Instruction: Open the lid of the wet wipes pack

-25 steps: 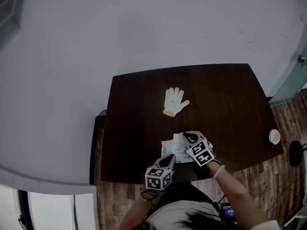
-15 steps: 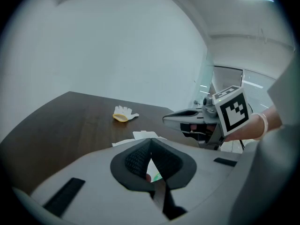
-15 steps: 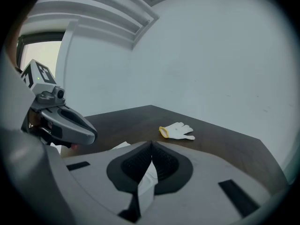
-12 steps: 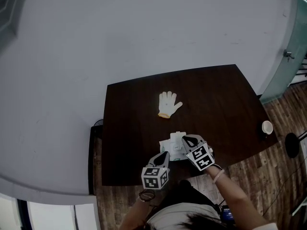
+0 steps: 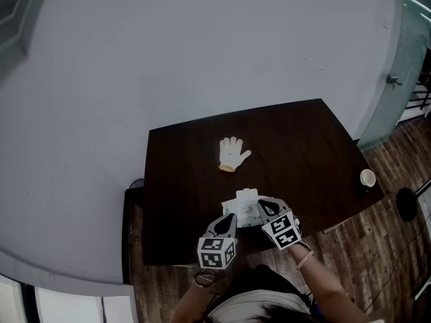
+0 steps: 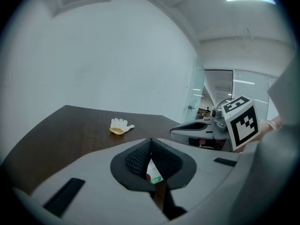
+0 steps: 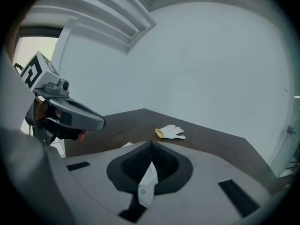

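Clamping the wipes pack (image 5: pixel 246 204) by its edge in the left gripper (image 6: pixel 150 150) to steady it; pinching what looks like the lid flap (image 7: pixel 146 184) tight in the right gripper (image 7: pixel 151 161), ready for peeling.

Glove (image 5: pixel 233 153) on table (image 5: pixel 310 147), behind wipes pack (image 5: pixel 246 202)

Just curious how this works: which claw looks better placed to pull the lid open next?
Probably the right claw: it pinches a white flap, while the left claw grips the edge of the wet wipes pack.
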A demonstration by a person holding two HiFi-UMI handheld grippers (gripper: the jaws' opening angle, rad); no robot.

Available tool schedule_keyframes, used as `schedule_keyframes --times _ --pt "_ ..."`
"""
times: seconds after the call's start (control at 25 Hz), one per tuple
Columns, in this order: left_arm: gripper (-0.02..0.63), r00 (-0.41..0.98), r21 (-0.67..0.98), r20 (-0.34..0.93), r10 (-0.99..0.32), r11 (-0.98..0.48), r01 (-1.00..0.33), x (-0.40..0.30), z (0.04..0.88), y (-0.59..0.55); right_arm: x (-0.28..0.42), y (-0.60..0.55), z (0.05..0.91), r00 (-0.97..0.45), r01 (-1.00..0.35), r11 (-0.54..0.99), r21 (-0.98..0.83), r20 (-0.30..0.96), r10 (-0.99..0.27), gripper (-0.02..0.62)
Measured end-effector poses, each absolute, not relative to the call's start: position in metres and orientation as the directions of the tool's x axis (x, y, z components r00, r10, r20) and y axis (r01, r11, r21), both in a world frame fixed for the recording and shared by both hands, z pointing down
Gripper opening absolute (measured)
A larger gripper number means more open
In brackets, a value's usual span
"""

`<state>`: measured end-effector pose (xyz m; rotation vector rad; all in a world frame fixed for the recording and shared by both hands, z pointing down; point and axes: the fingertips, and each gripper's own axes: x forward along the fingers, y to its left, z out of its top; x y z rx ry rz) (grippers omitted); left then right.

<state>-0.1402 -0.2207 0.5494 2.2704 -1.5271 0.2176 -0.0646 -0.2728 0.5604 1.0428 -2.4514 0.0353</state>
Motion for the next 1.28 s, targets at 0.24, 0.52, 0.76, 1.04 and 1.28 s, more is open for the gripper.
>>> schedule_keyframes --times 0.24,0.52,0.76,1.04,1.28 --pt "0.018 0.378 0.206 0.294 -0.878 -0.328 -0.922 -0.125 0.530 -0.213 -0.054 -0.258 0.544 -0.604 -0.702 0.697 0.148 0.395 -0.692 0.006" --pt "0.018 0.364 0.150 0.265 -0.893 -0.334 -0.930 -0.096 0.499 -0.202 -0.036 -0.238 0.513 -0.644 -0.676 0.720 0.160 0.347 -0.682 0.006" --pt "0.018 0.317 0.152 0.235 -0.919 -0.288 -0.946 -0.087 0.480 -0.190 -0.022 -0.220 0.490 -0.682 -0.650 0.741 0.169 0.300 -0.667 0.006" --pt "0.018 0.269 0.125 0.180 -0.946 -0.249 -0.960 -0.072 0.443 -0.173 -0.002 -0.204 0.460 -0.722 -0.632 0.761 0.147 0.243 -0.648 0.006" --pt "0.018 0.243 0.101 0.136 -0.960 -0.230 -0.968 -0.055 0.409 -0.155 0.017 -0.188 0.432 -0.738 -0.629 0.763 0.148 0.193 -0.646 0.006"
